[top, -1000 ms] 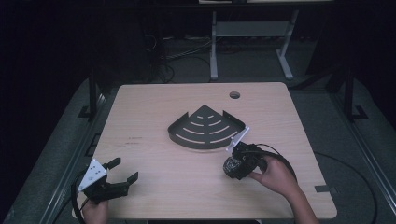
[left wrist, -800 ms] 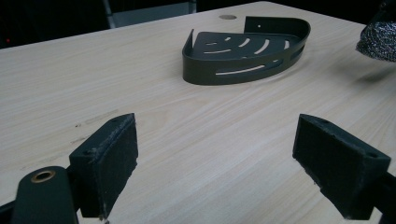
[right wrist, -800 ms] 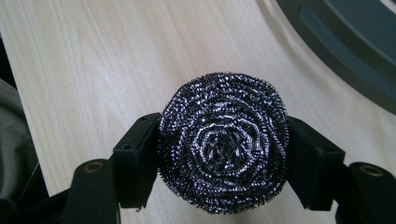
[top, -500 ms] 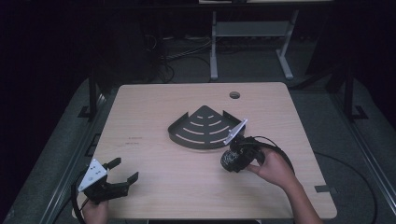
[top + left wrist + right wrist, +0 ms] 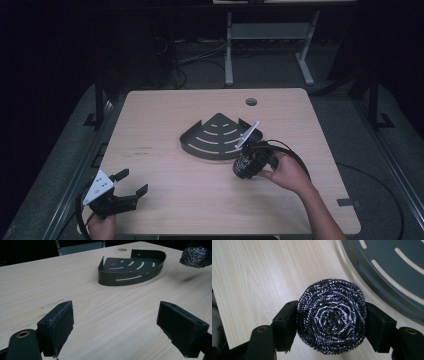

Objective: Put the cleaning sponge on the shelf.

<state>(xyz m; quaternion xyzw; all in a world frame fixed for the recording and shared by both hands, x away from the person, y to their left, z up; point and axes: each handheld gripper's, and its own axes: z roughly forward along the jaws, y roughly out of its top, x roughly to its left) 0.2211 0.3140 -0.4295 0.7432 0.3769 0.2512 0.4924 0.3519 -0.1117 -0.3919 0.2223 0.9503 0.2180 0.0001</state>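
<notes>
Right gripper view, steel scourer (image 5: 331, 318) clamped, unlabelled

Silvery scourer (image 5: 331, 319); dark-grey slotted rack (image 5: 218, 136)

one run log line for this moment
right gripper: shut on steel wool scrubber | beside black corner caddy | left gripper: open, nothing between jaws | table: wood

- Right tongs (image 5: 245, 167), clamped on the steel-wool scourer (image 5: 331, 318), have shifted across the surface (image 5: 165, 120) toward the black corner rack (image 5: 210, 137).
- Scourer now just beside the rack's curved front edge; earlier it was farther out.
- Right hand (image 5: 285, 172) has followed the tongs inward.
</notes>
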